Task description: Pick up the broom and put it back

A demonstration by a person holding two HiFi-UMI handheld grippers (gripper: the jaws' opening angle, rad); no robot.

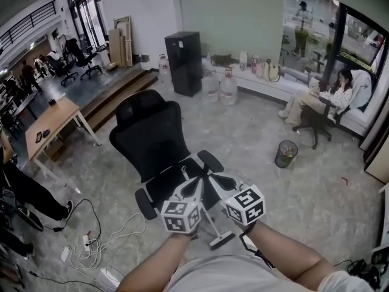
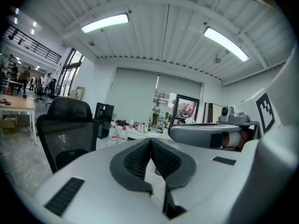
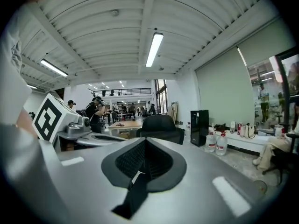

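Left claw and right claw, both clenched empty, point toward the black chair.

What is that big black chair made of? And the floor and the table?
The chair looks like black see-through mesh on a matt, probably plastic frame. The floor looks like grey stone or tile, mottled and slightly glossy. The table top looks like pale wood, with white legs, maybe metal.

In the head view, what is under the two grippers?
A thin pale pole slants down to a small head on the grey floor, beside the black chair. The left gripper and right gripper hide the pole's upper stretch.
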